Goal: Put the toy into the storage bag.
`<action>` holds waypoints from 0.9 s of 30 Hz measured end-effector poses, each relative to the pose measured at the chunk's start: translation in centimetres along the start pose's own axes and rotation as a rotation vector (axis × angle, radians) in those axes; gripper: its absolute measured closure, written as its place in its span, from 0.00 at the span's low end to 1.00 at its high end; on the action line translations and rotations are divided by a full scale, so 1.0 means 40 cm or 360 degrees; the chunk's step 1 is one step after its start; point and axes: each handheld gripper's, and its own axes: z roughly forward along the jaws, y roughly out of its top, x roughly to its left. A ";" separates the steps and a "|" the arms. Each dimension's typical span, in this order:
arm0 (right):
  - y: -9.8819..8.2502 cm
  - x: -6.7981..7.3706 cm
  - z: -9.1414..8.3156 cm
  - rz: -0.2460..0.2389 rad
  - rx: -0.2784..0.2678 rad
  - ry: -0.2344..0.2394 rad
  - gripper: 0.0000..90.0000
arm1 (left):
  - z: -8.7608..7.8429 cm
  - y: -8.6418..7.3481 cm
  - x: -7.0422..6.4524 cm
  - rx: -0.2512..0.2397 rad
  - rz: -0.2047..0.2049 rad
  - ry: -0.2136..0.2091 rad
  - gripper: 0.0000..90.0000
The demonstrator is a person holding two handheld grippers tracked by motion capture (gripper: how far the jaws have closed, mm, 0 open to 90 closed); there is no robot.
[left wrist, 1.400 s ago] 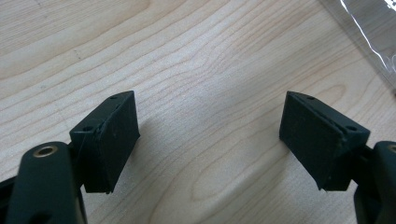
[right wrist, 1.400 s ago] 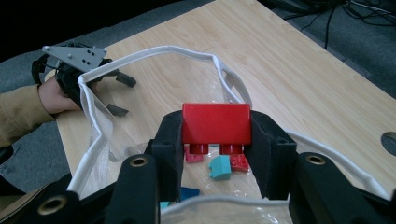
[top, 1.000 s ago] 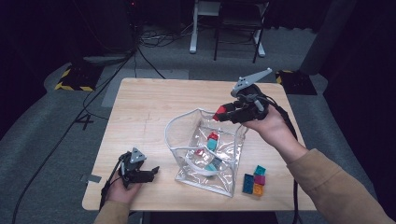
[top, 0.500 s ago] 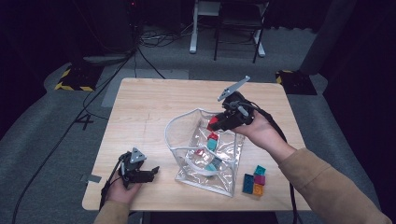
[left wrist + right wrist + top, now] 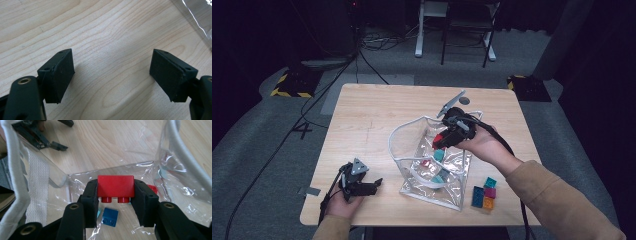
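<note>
The right gripper (image 5: pixel 115 202) is clamped on a red block (image 5: pixel 115 186), pads pressing its two short sides, studs pointing down toward the bottom of the frame. In the high view that block (image 5: pixel 438 139) sits just right of centre, inside the mouth of the clear bag (image 5: pixel 412 165) and above its floor.

The red block looks like hard moulded plastic: light, stiff, smooth-faced, so it could slip if squeezed on a corner. The flat opposing sides, where the pads sit now, are the sensible hold, and the grip looks square. The clear bag is another story: thin, floppy film with a white fabric rim (image 5: pixel 15 177) at the left of the right gripper view. It will buckle if nudged.

The left gripper (image 5: pixel 362 186) rests at the lower left of the high view, well apart from the bag, its jaws spread wide over bare table (image 5: pixel 107 37) with nothing between them.

Now the count. One red block in the jaws. In the bag I make out a blue block (image 5: pixel 110 217) at lower centre, a second red piece (image 5: pixel 152 189) peeking from behind the right jaw and slivers of teal; an exact total I cannot tell through the film. Outside, at the lower right of the high view, a cluster of loose blocks (image 5: pixel 484 193): four, I judge, teal, magenta, blue and orange.
</note>
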 end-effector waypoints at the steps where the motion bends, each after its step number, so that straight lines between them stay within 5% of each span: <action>1: 0.000 0.001 0.003 -0.0004 0.0013 -0.0002 0.65 | 0.000 0.000 0.000 0.0000 0.0000 0.0000 0.22; 18: 0.001 0.015 0.058 -0.0061 0.0206 0.0025 0.64 | 0.000 0.000 0.000 -0.0001 0.0000 -0.0001 0.22; 27: -0.009 0.021 0.027 -0.0071 0.0092 0.0027 0.55 | 0.000 0.000 0.000 0.0000 0.0000 -0.0001 0.22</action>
